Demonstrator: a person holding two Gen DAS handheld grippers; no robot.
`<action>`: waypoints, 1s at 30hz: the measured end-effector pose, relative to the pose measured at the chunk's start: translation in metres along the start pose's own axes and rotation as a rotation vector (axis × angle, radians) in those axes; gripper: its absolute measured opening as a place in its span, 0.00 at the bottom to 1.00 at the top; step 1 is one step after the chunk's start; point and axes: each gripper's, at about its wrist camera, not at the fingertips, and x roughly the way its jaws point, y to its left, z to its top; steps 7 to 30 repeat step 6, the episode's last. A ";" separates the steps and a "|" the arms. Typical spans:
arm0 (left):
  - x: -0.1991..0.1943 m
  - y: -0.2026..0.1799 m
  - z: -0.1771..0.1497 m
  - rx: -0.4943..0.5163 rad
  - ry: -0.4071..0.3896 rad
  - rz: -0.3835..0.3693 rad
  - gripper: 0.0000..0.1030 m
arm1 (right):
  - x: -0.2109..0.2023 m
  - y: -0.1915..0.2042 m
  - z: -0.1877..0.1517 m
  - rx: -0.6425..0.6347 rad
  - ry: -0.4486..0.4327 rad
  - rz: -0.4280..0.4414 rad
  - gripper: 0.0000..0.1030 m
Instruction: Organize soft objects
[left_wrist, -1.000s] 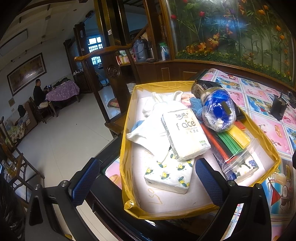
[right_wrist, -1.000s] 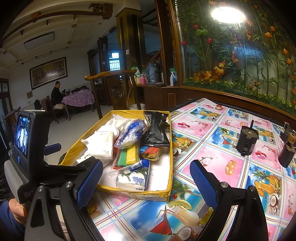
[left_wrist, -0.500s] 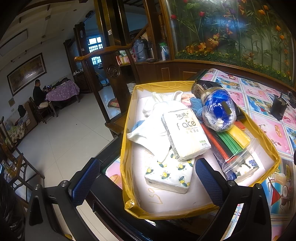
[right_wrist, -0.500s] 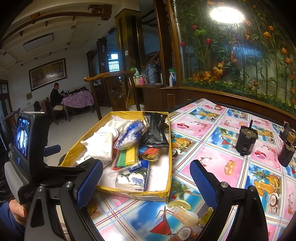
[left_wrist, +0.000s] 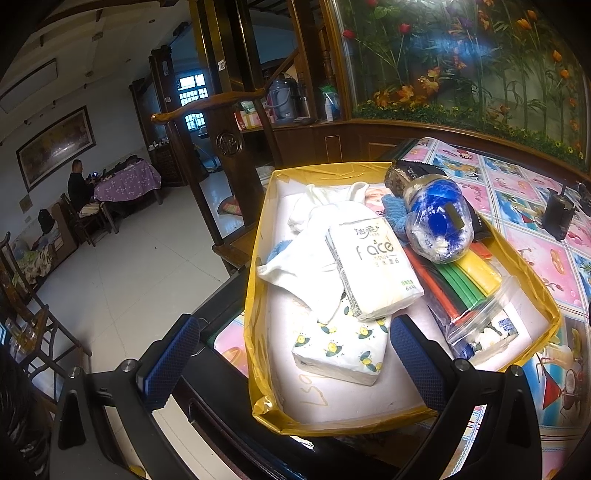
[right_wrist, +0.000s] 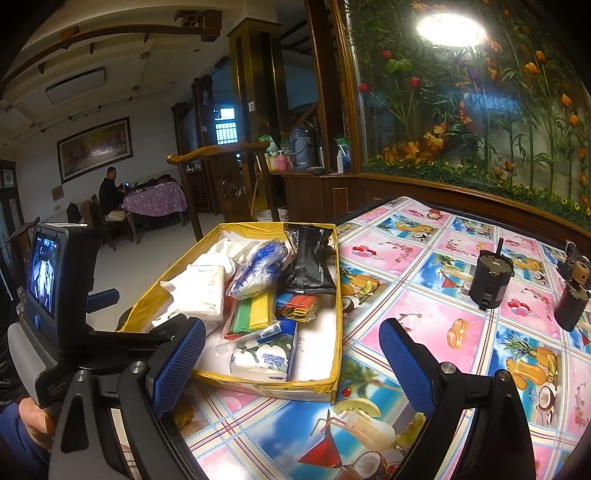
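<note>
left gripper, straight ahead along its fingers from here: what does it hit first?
Most likely the bee-print tissue pack, lying nearest between the open fingers of the left gripper, inside the yellow-lined box. The "face" tissue pack lies just behind, partly on top of it. Depth is a fisheye estimate.

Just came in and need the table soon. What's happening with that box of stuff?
A person holds a two-finger tool in each hand over a yellow-lined box on the table. The left tool is open just short of a bee-print tissue pack; the right tool is open over the table, holding nothing. Tissue packs, white cloth and bagged items all lie in the box.
</note>
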 end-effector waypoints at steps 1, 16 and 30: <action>-0.001 0.000 0.000 0.004 -0.001 0.005 1.00 | 0.000 0.000 0.000 0.000 0.000 0.000 0.95; -0.002 -0.001 0.001 0.003 0.004 0.009 1.00 | 0.000 0.000 0.000 0.000 0.000 0.000 0.95; -0.002 -0.001 0.001 0.003 0.004 0.009 1.00 | 0.000 0.000 0.000 0.000 0.000 0.000 0.95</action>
